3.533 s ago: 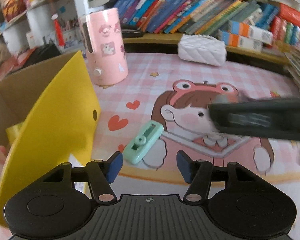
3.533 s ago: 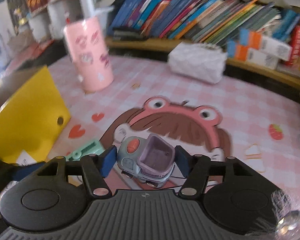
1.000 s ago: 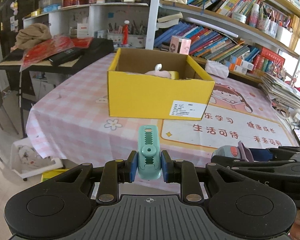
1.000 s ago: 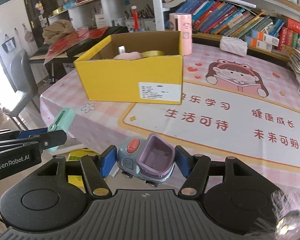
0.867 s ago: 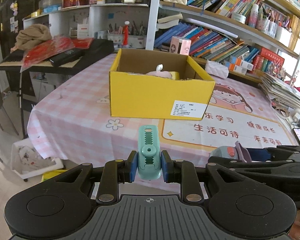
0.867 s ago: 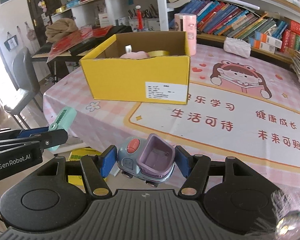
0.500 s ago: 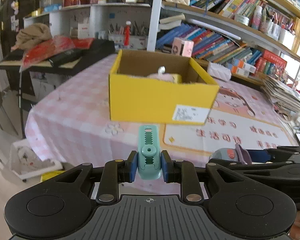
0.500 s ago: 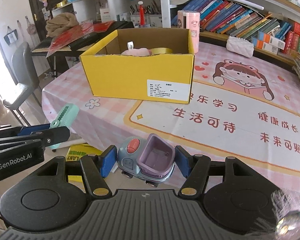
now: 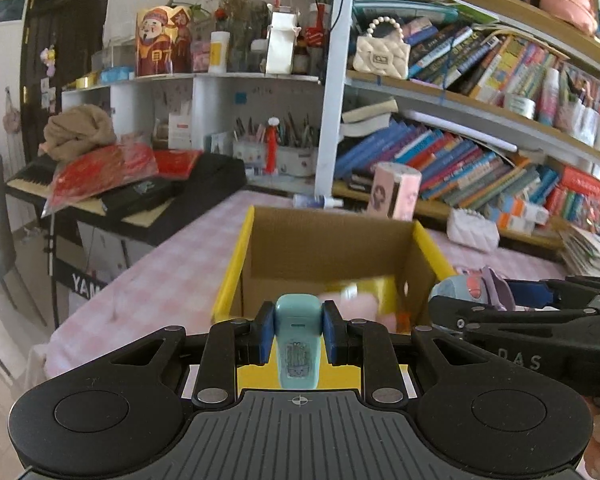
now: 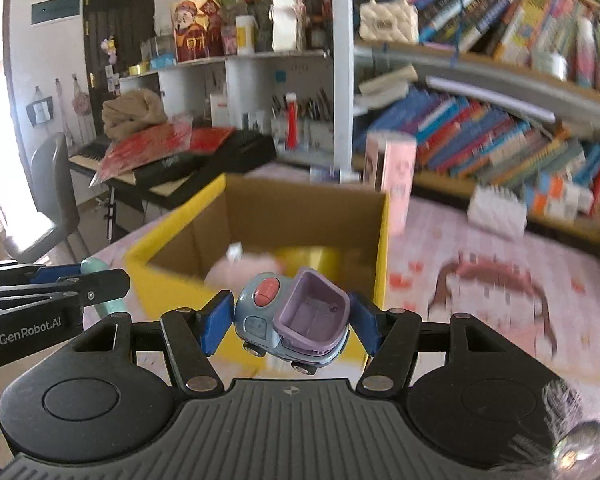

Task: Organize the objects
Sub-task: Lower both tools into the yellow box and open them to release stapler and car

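Note:
My left gripper is shut on a mint green clip-like tool, held just before the near wall of the open yellow cardboard box. My right gripper is shut on a small blue and purple toy truck, also at the box's near edge. Inside the box lie a pink soft thing and a yellow roll. Each gripper shows in the other's view: the right one at the right, the left one at the left.
The box sits on a pink checked tablecloth. Behind it stand a pink cup and a white quilted pouch, then shelves packed with books. A keyboard stand and a chair are at the left.
Both grippers have moved forward and up to the box, which now fills the middle of each view with its inside showing. The grips on the clip tool and toy truck are unchanged.

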Motion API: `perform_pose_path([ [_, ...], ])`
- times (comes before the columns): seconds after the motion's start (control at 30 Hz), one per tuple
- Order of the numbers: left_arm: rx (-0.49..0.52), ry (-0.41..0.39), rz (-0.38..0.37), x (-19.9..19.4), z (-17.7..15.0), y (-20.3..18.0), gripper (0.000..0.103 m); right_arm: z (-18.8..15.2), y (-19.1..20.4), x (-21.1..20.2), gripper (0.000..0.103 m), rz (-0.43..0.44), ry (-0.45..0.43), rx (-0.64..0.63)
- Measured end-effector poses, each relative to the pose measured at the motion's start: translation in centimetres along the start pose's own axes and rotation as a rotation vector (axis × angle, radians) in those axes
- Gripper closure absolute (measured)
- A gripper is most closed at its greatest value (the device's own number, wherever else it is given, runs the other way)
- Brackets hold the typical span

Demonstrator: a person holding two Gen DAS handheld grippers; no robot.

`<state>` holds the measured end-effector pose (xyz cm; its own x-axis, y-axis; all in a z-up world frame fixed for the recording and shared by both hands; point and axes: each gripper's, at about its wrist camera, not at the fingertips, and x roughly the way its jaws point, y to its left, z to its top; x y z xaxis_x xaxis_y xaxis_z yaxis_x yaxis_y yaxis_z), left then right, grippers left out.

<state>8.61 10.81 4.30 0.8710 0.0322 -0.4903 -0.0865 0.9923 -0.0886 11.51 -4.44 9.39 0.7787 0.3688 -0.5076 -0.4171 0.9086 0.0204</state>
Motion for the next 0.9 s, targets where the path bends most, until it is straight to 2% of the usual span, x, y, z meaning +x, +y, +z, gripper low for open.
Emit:
perform_pose_path([
  [0.2,-0.03,0.008,0.035,4.0,1.6,-0.4,0.08,1.9,-1.2,4.9,0.042,0.011,0.024,-0.095],
  [0.37,-0.029,0.035,0.065,6.8,2.1,-0.5,0.08,1.7,-1.5,8.7,0.042,0.042,0.103,-0.149],
  [0.47,-0.028,0.081,0.086,8.6,1.8,-0.5,0.08,1.4,-1.6,10.4,0.042,0.061,0.151,-0.175],
  [0.63,-0.027,0.136,0.109,10.6,1.0,-0.5,0.08,1.0,-1.7,12.4,0.042,0.097,0.201,-0.206],
  [0.77,-0.021,0.174,0.123,11.7,0.4,-0.5,0.08,1.2,-2.0,12.9,0.042,0.154,0.204,-0.21],
  [0.9,-0.01,0.177,0.135,12.1,0.4,-0.7,0.08,1.3,-2.1,13.1,0.041,0.188,0.205,-0.235],
])
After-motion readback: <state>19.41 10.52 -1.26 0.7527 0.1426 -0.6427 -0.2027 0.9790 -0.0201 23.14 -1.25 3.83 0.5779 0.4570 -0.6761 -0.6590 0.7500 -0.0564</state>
